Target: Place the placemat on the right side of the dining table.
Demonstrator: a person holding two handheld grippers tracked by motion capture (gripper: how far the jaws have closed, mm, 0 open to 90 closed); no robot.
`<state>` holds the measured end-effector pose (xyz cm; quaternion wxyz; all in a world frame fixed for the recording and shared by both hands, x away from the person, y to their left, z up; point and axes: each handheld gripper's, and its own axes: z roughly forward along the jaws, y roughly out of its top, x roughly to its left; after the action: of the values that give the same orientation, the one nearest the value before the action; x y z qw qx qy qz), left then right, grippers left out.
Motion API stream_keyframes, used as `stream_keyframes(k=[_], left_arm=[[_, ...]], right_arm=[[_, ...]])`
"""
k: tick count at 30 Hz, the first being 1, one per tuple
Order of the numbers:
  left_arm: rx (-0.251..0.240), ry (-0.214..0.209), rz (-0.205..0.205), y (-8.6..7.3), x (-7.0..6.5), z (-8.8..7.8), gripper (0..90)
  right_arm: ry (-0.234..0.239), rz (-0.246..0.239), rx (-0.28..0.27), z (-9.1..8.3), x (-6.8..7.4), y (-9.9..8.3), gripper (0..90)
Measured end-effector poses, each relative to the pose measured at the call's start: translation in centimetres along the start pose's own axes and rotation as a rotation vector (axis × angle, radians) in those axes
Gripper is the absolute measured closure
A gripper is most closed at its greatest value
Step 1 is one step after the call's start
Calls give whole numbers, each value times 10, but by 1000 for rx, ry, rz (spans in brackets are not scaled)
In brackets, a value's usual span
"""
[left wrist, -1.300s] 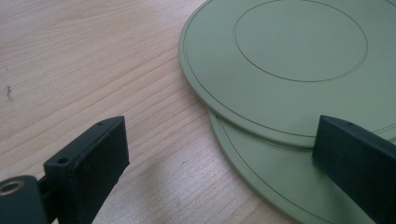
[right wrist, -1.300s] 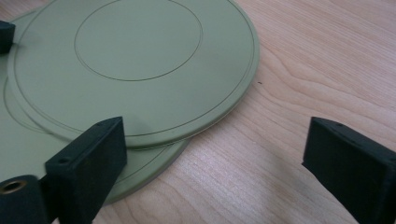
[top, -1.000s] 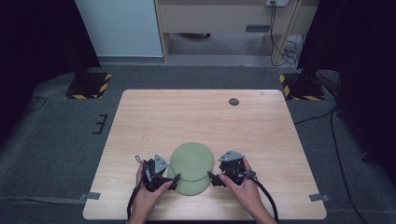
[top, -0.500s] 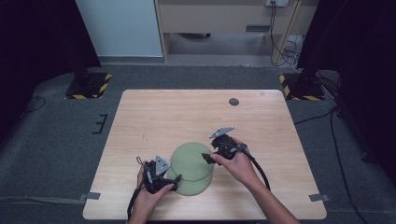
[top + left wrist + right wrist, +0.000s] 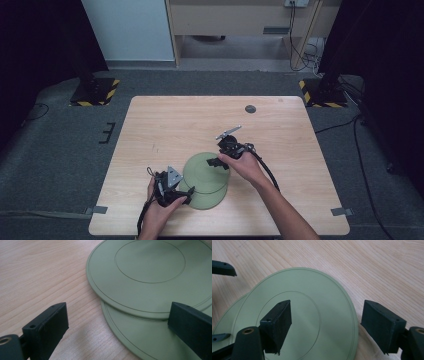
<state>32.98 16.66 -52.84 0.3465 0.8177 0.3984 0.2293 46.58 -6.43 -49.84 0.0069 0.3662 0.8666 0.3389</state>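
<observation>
Two green plates [image 5: 206,179] lie overlapped on the counter [image 5: 165,125] near its front edge, the upper plate's far rim between the spread-open right claw [image 5: 216,162], while the left claw [image 5: 184,192], also gaping, straddles the lower plate's near-left rim.

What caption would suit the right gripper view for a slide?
Open right gripper straddling the rim of the upper green plate, which lies offset on a second plate on the wooden table.

The upper plate [image 5: 206,171] covers much of the lower plate [image 5: 204,199], so I can't see where they touch. My left gripper [image 5: 176,194] overlaps the lower plate's rim. The small dark disc [image 5: 250,108] near the table's far edge is too small to identify. My forearms run off the bottom edge.
</observation>
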Motion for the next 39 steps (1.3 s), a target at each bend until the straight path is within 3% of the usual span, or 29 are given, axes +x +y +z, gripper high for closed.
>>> stream_keyframes(k=[11,23,31,39], left_arm=[[-1,5,1,0,-1,0,28],[-1,6,1,0,-1,0,27],[1,10,0,1,-1,0,25],[3,10,-5,1,-1,0,21]], right_arm=[[10,15,43,10,-6,0,240],[35,10,53,20,-5,0,238],[40,7,56,16,-5,0,245],[40,-7,5,-2,2,4,248]])
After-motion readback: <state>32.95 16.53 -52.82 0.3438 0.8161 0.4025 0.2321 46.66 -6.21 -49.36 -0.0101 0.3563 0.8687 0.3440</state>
